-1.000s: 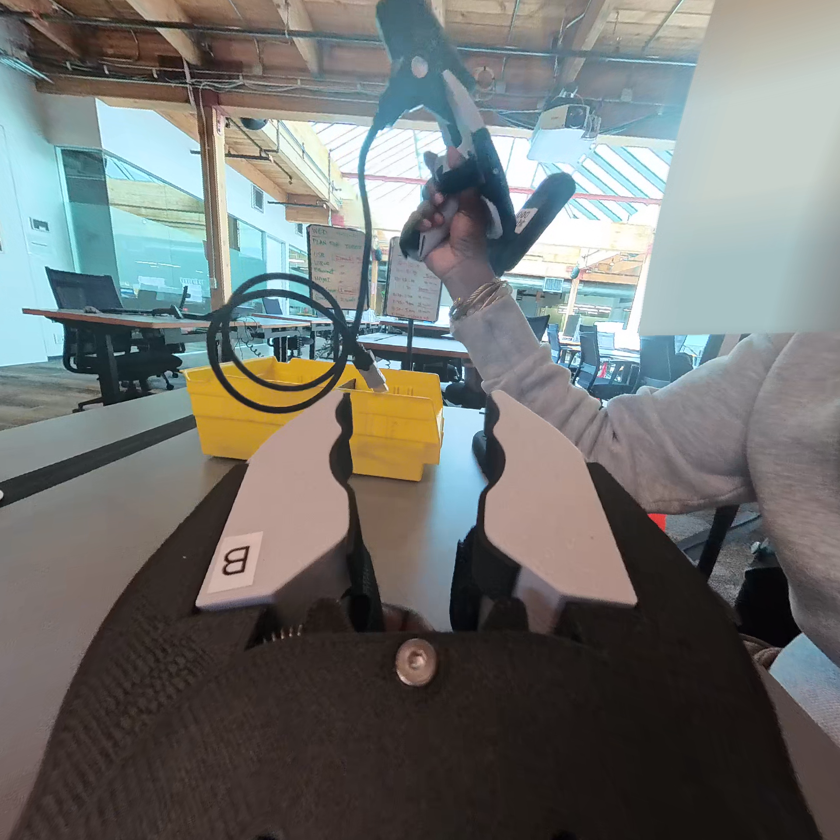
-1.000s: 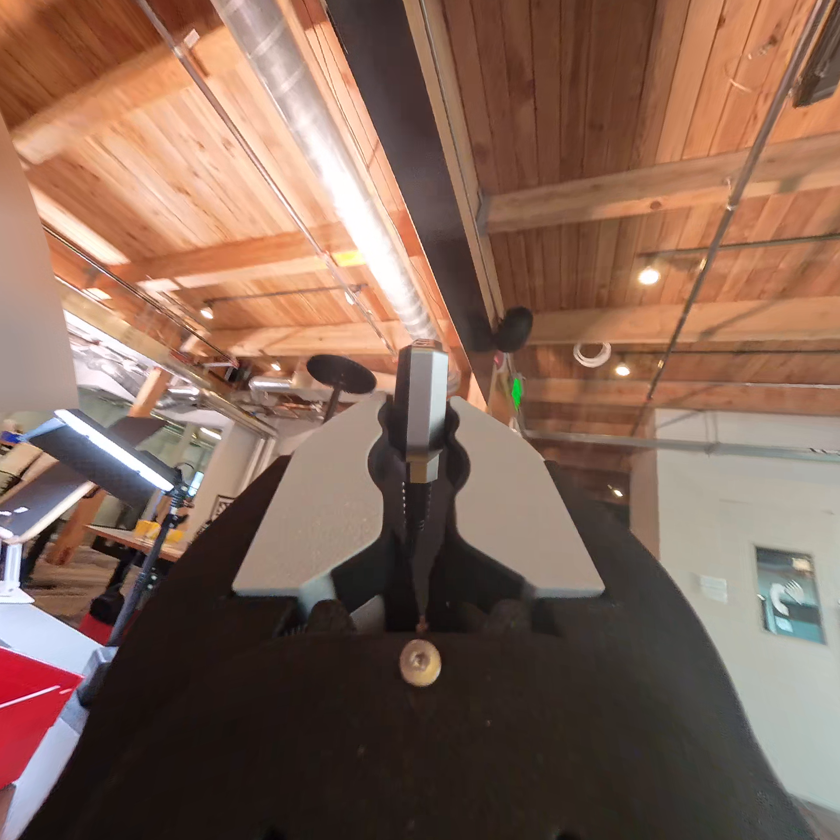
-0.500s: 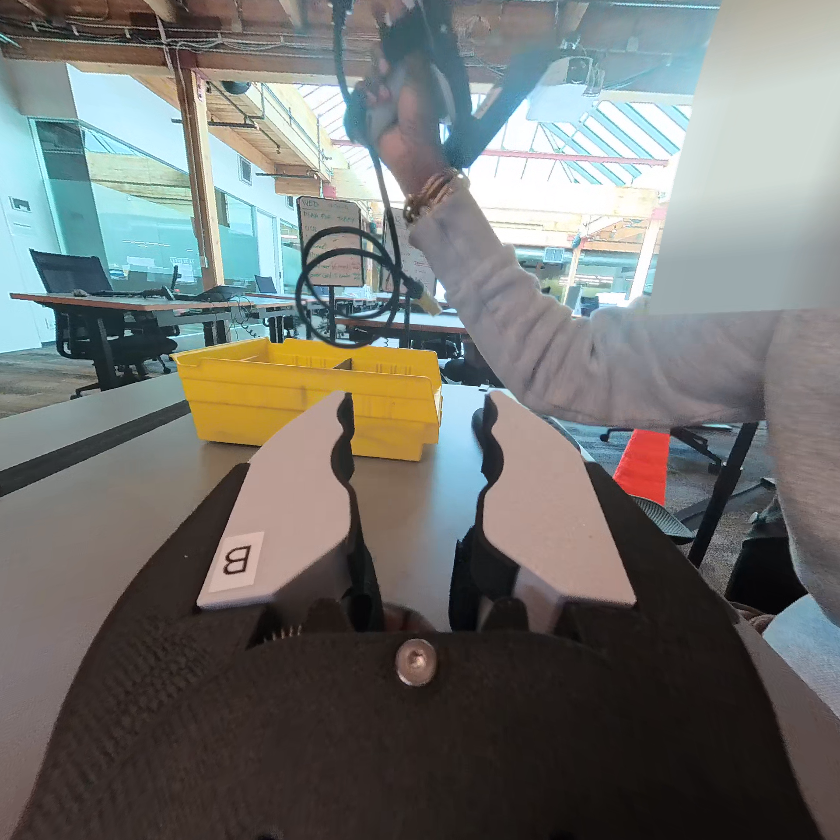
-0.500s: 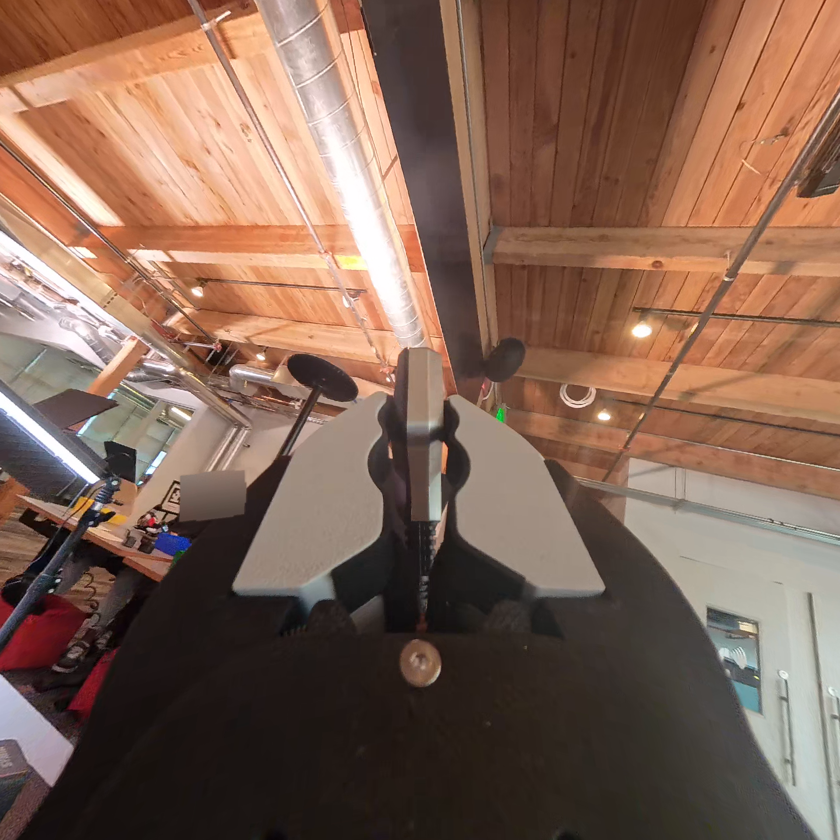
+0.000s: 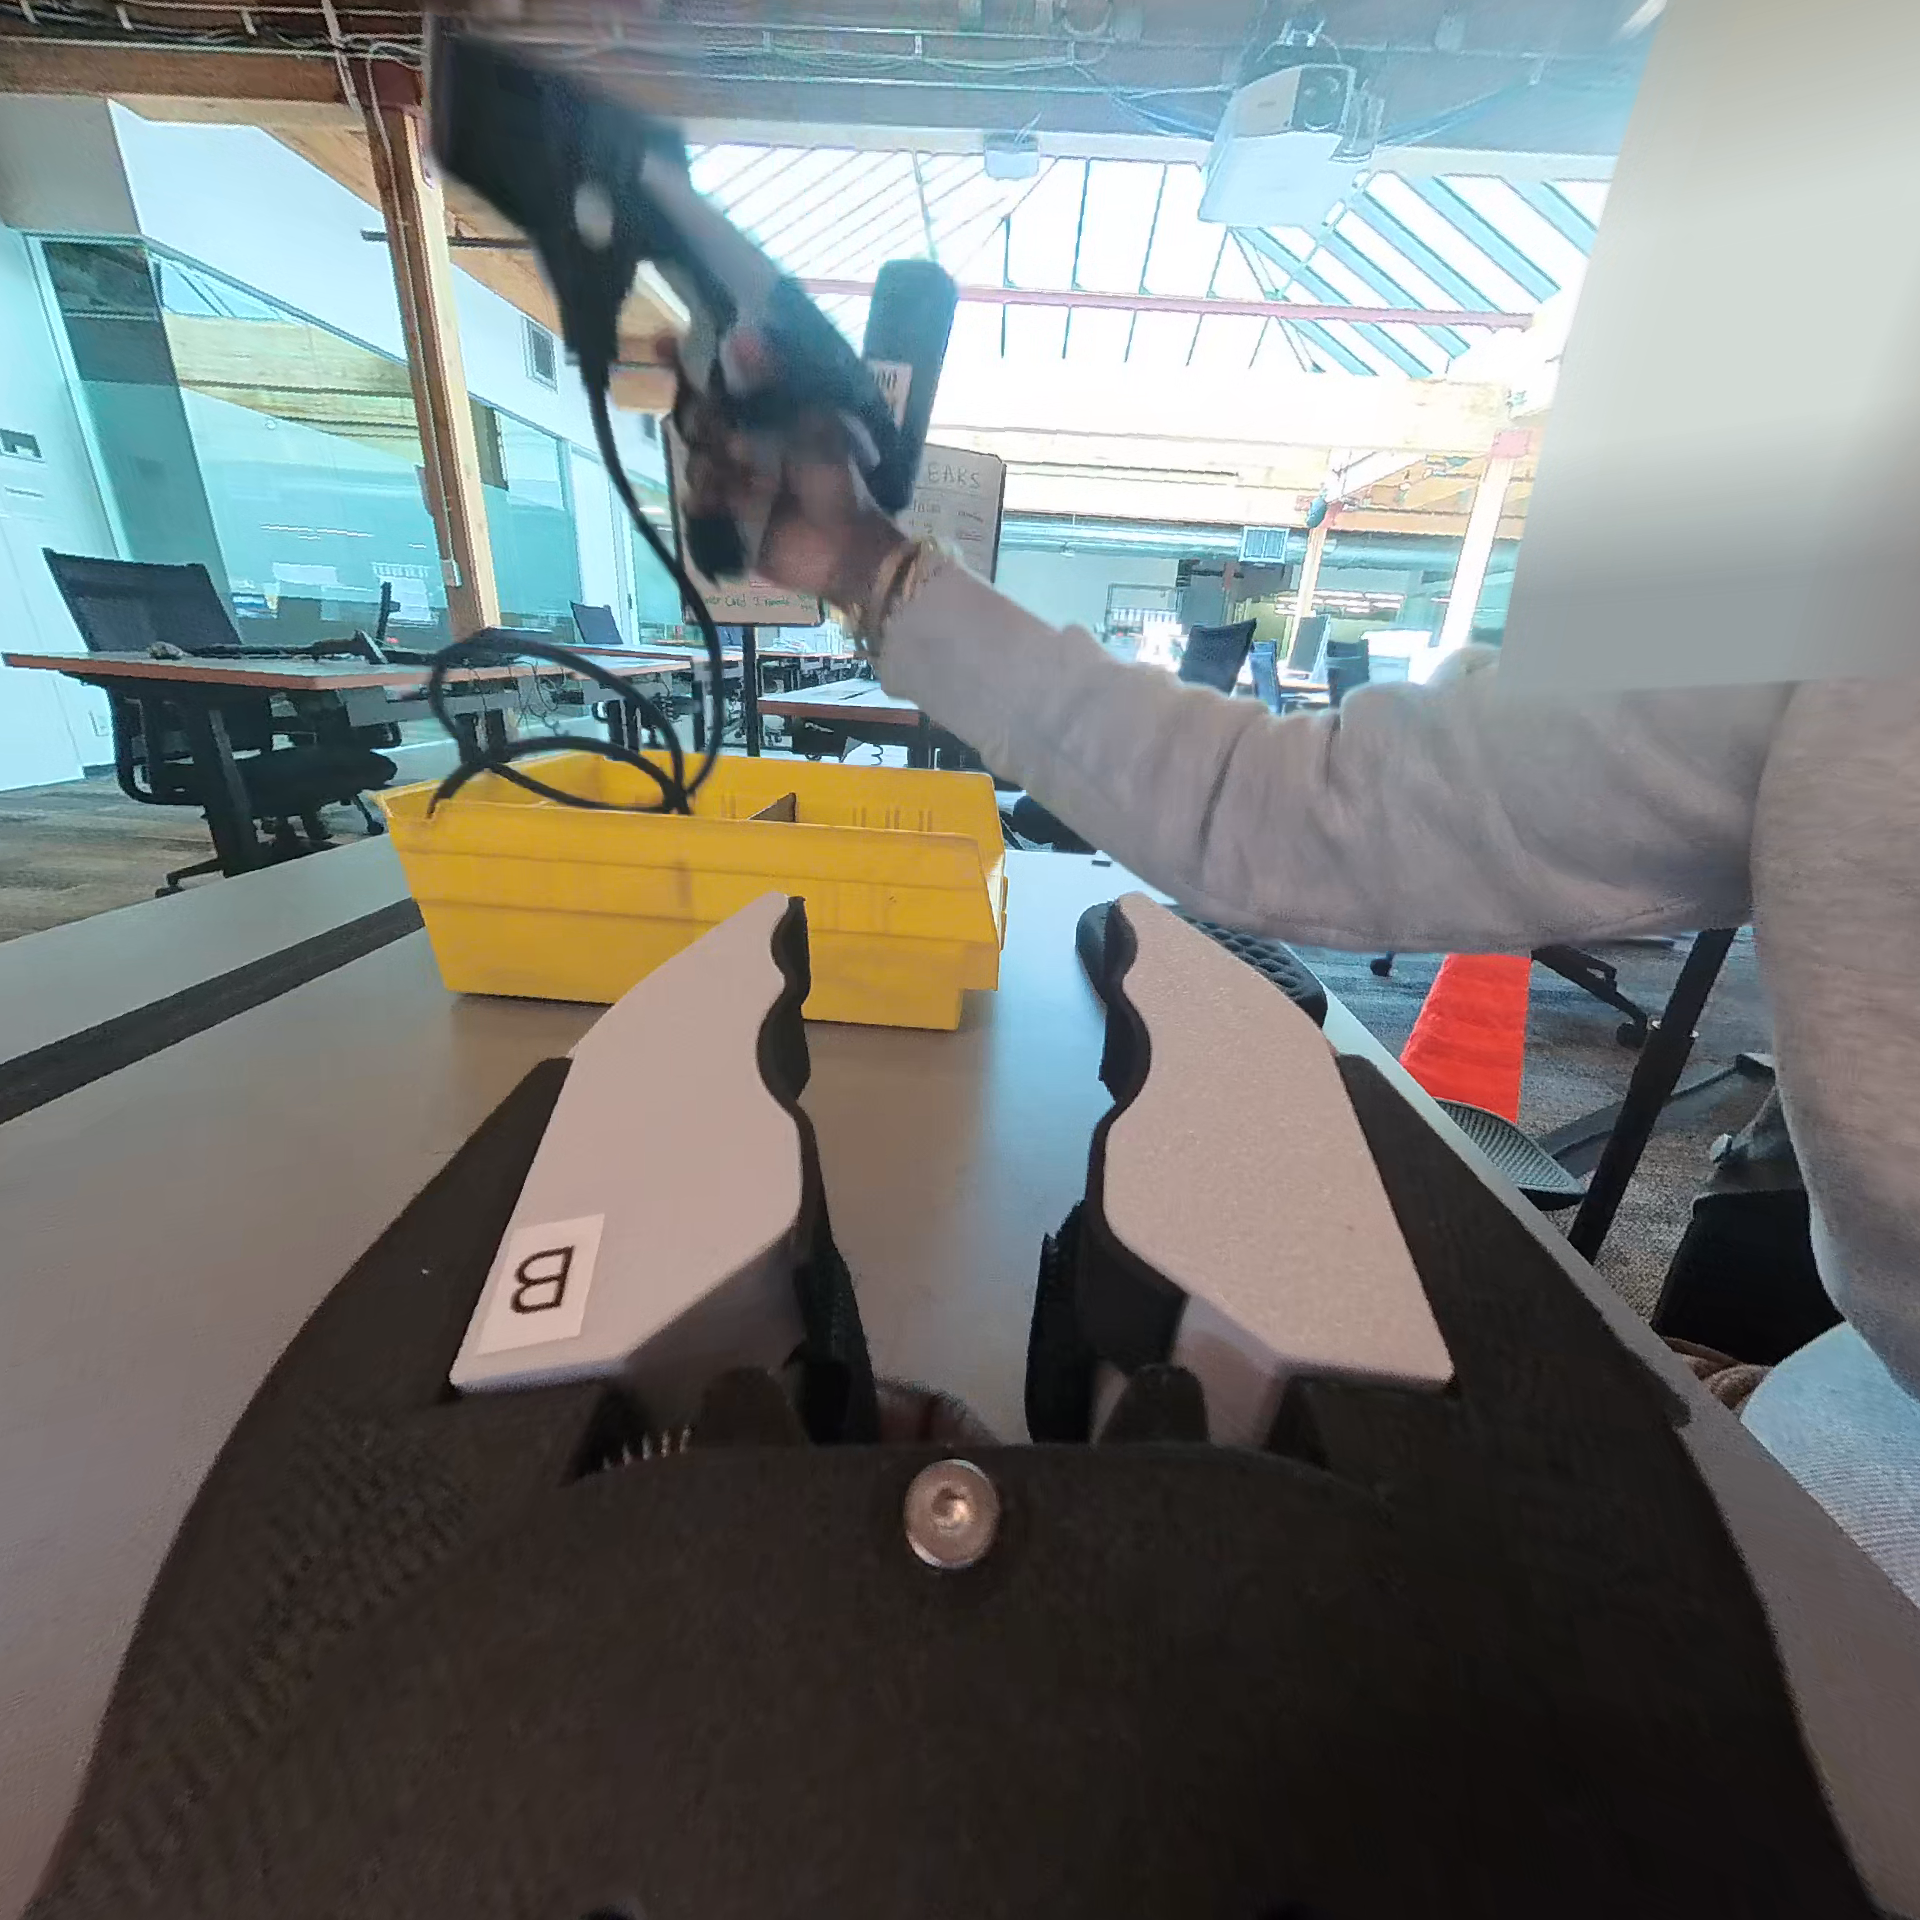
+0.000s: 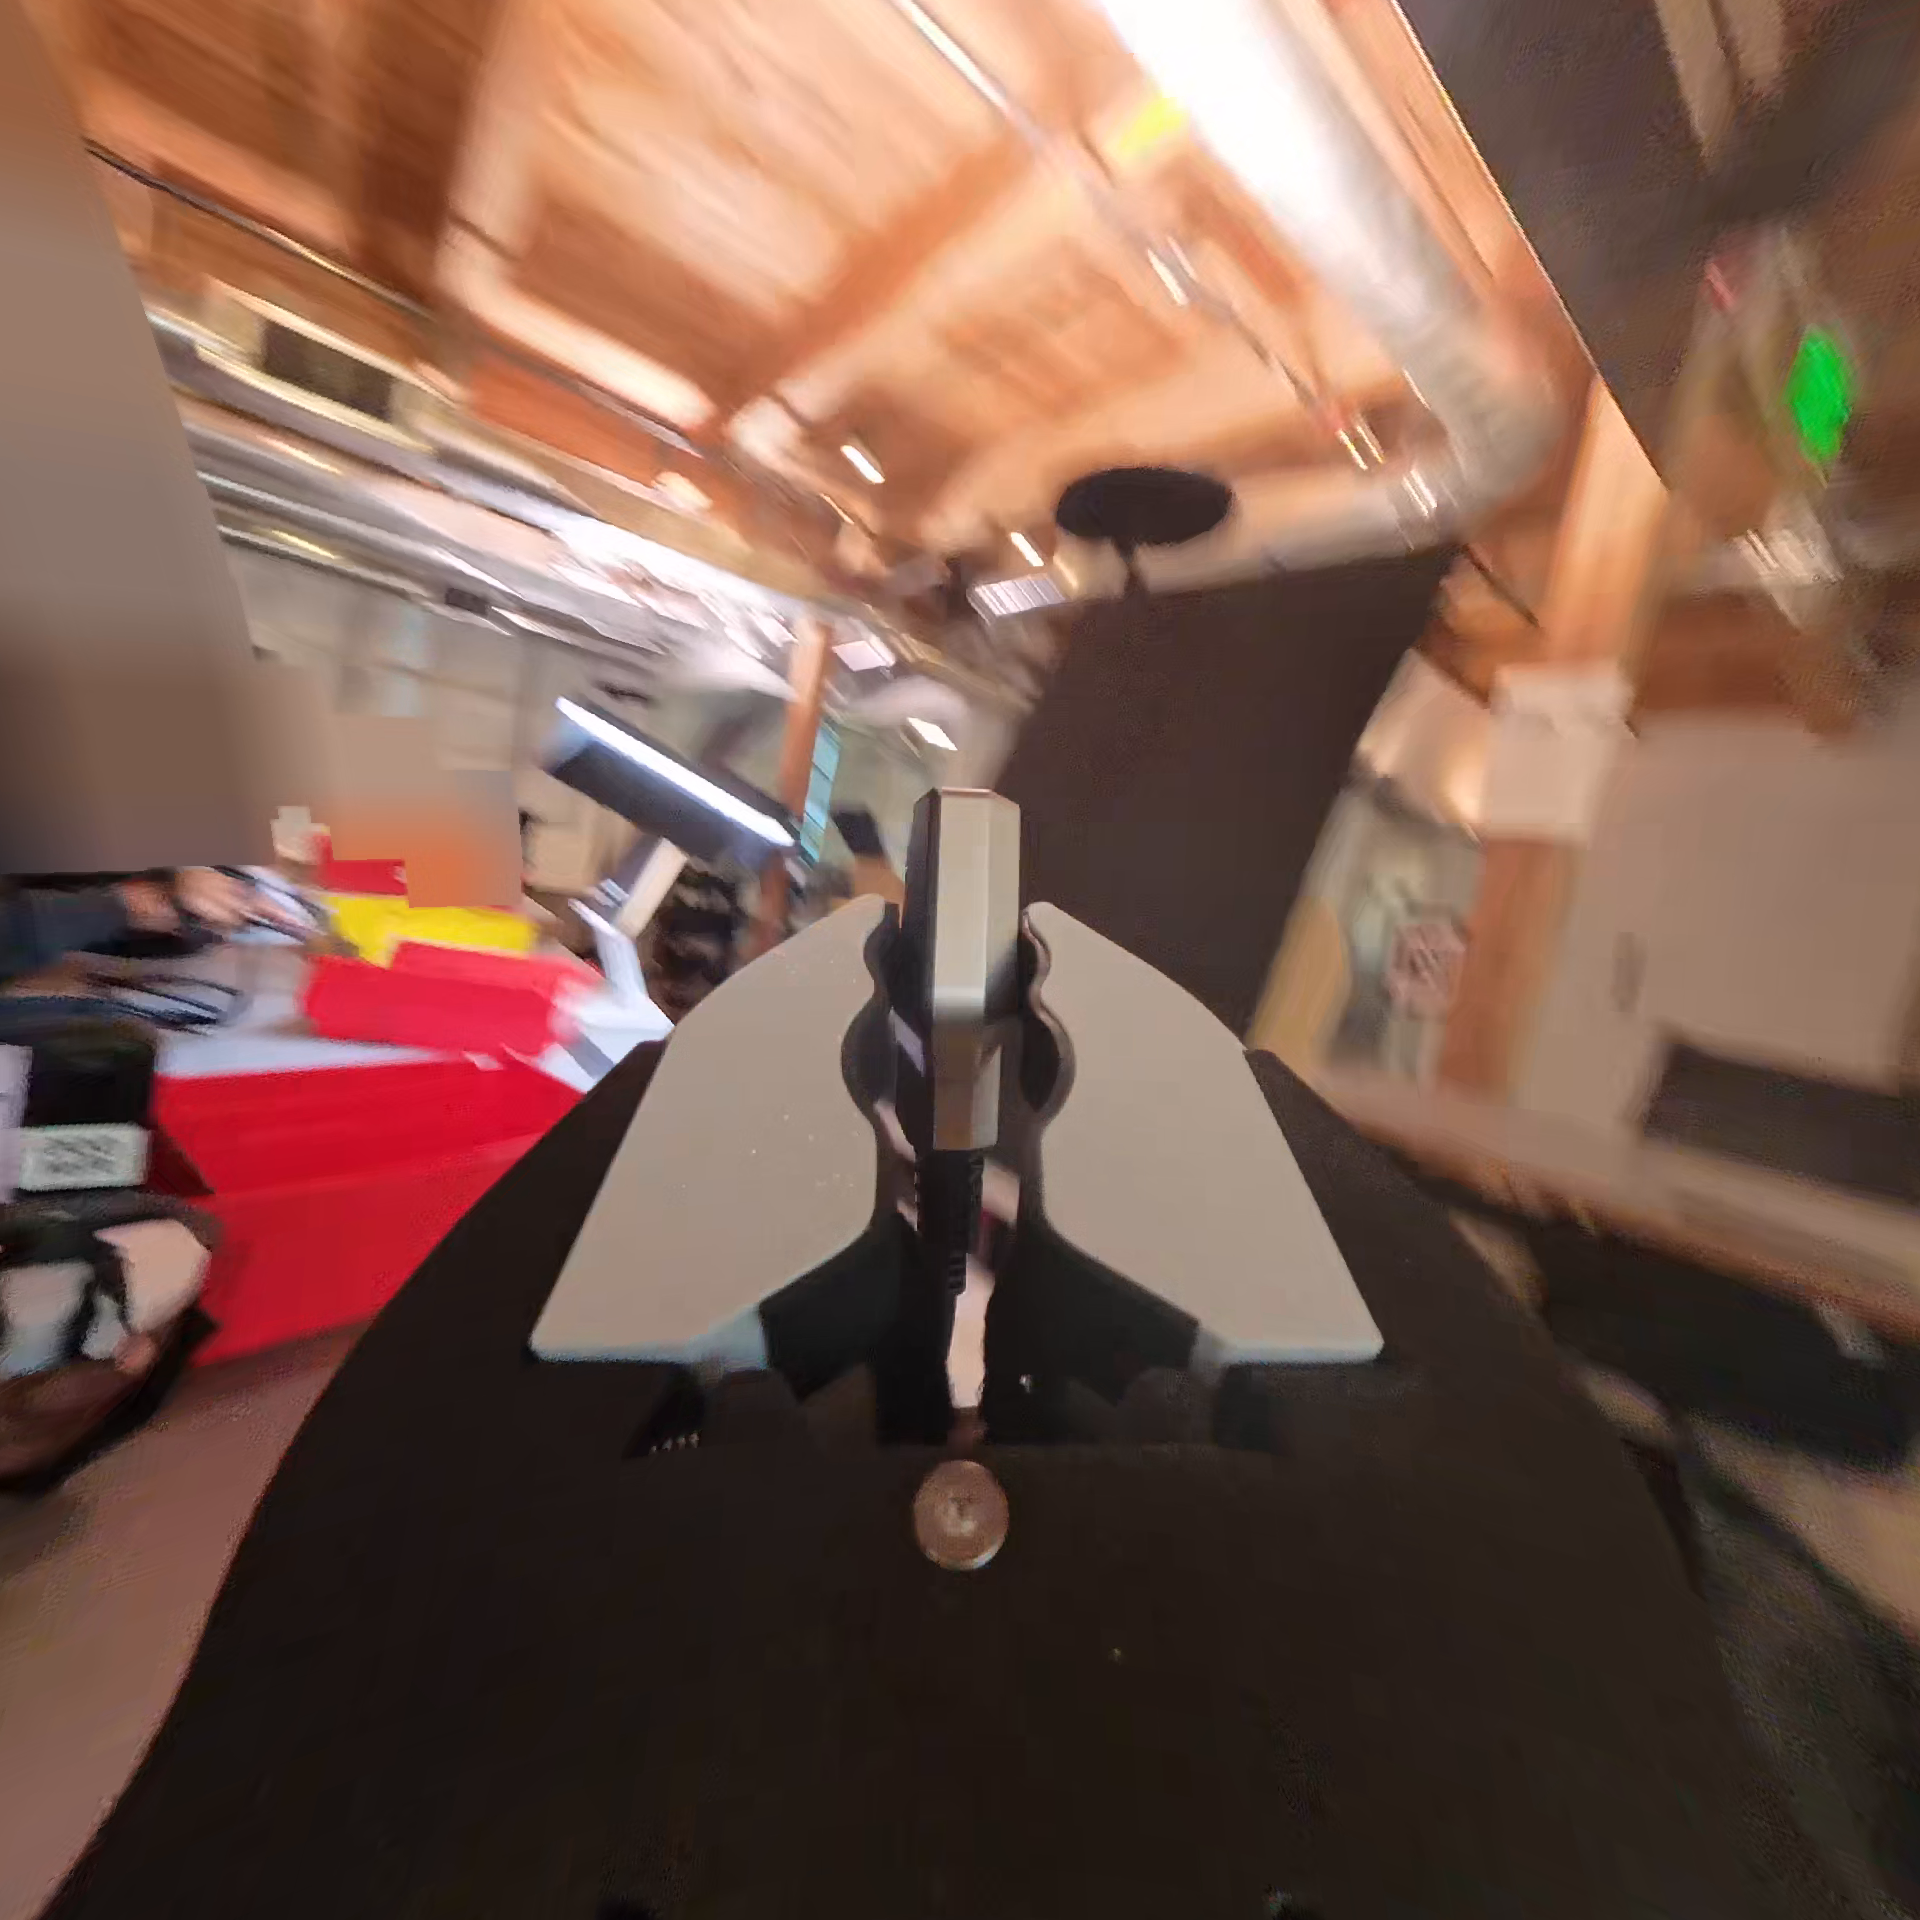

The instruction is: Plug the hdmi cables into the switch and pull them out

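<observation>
Left gripper (image 5: 951,971) is sitting low over the grey table (image 5: 260,1122), fingers spread wide, gripping nothing. Beyond it, the yellow bin (image 5: 696,883) is resting on the table. Right gripper (image 6: 956,925) is clamping the HDMI cable's metal plug (image 6: 961,935), raised above the bin's left side; the black cable (image 5: 634,582) is hanging in loops into the bin. Switch isn't showing in either view.
</observation>
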A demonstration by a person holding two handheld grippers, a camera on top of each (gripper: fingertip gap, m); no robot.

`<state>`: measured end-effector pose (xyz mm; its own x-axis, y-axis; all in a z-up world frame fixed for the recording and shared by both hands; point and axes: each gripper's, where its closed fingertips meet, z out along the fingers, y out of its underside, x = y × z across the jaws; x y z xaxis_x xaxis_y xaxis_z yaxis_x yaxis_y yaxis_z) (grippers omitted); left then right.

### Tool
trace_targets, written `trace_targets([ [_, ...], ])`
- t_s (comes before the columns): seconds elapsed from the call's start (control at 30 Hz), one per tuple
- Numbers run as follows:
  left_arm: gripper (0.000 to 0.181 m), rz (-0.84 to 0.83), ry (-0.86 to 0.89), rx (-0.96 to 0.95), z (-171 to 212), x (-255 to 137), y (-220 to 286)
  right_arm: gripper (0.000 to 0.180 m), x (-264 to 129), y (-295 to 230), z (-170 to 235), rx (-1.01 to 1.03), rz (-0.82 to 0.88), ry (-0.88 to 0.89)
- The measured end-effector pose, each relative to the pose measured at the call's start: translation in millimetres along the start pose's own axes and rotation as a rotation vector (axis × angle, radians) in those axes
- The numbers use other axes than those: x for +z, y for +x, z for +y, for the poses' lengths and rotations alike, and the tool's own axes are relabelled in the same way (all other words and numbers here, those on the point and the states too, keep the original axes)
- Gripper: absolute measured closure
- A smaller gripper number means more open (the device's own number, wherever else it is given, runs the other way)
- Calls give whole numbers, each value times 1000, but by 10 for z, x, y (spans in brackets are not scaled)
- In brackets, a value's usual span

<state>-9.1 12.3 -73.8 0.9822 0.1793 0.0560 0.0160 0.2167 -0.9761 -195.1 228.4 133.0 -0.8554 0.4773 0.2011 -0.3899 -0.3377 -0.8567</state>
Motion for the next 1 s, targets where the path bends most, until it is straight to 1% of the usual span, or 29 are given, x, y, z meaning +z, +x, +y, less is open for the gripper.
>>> trace_targets([
  [0.07, 128, 1, -3, 1, 6, 1, 0, 159, -325, 208, 448, 52, 175, -201],
  [0.17, 128, -2, -18, 7, 32, 8, -5, 159, -859, 294, 1060, 197, 345, -510],
  [0.2, 128, -2, -24, 10, 43, 11, -4, 159, -990, 288, 1194, 278, 388, -565],
  [0.3, 128, 1, -45, 18, 79, 21, 4, 159, -1164, 229, 1412, 531, 458, -619],
  [0.37, 128, -1, -65, 22, 112, 28, 4, 158, -1204, 234, 1545, 573, 507, -685],
  [0.47, 128, -2, -92, 26, 159, 38, 7, 155, -1303, 190, 1852, 603, 560, -882],
  [0.6, 128, 1, -119, 33, 209, 51, 16, 150, -1499, 268, 2150, 549, 701, -1098],
  [0.7, 128, 0, -132, 31, 230, 54, 13, 146, -1519, 287, 2221, 432, 733, -1223],
  [0.77, 128, -2, -139, 31, 243, 56, 11, 143, -1550, 323, 2295, 307, 751, -1328],
  [0.83, 128, 0, -142, 32, 249, 59, 16, 141, -1518, 346, 2385, 187, 734, -1400],
  [0.87, 128, 1, -143, 34, 252, 60, 19, 135, -1521, 334, 2439, 156, 727, -1455],
  [0.9, 128, 2, -145, 36, 257, 62, 22, 134, -1518, 335, 2463, 125, 730, -1497],
  [0.93, 128, 1, -148, 39, 262, 63, 22, 134, -1488, 344, 2462, 82, 727, -1511],
  [1.0, 128, -6, -153, 47, 271, 63, 13, 125, -1398, 350, 2402, 27, 727, -1479],
])
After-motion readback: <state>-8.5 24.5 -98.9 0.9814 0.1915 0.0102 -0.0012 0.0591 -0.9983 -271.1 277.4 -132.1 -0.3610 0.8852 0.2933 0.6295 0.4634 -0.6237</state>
